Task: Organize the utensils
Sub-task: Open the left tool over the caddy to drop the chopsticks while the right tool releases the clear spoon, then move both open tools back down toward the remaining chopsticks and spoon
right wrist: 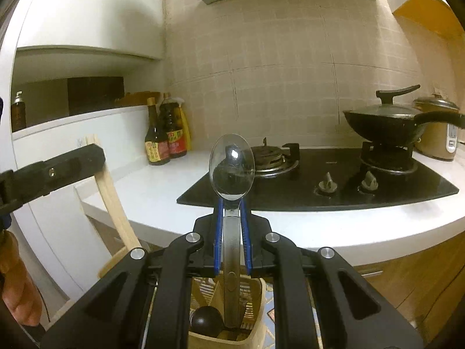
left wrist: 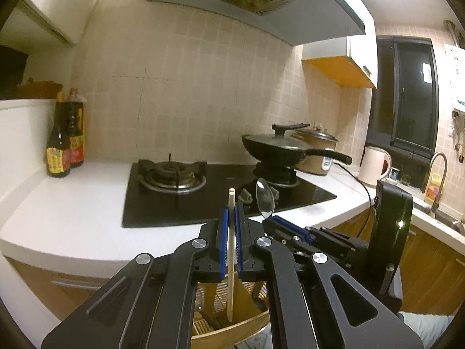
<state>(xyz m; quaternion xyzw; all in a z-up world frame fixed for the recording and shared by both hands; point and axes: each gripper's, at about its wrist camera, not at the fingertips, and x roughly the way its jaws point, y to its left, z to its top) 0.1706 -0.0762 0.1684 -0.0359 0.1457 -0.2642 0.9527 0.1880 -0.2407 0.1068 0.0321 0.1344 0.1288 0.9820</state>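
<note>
Both tongs are squeezing something. Left tongs (left wrist: 232,212) are pressed tight on pale wooden chopsticks (left wrist: 231,261) that stand almost straight up, tips above the blue pads. Right tongs (right wrist: 231,206) are pinched on the handle of a shiny metal spoon (right wrist: 231,168), with its bowl sticking up above the pads.

Under both tongs sits a light wooden utensil holder (right wrist: 255,331). The low ends of the chopsticks and the spoon hang down into it.

Only the right view shows a round black ladle head (right wrist: 207,321) lying inside the holder, just beside the spoon handle. It also shows the left tongs from the side, and the person's hand (right wrist: 17,285) at the left edge.

Only the left view shows the right tongs from the side, with the spoon bowl (left wrist: 265,200) poking up.

Behind is a white counter (left wrist: 72,203) with a black stove (left wrist: 203,195) set in it. Dark sauce bottles (left wrist: 62,145) stand at the counter's far left corner. A black pan with a lid (left wrist: 287,145) sits on the right burner. Only the left view shows a white kettle (left wrist: 375,165) and a sink tap (left wrist: 438,174) far along the counter's right end.
</note>
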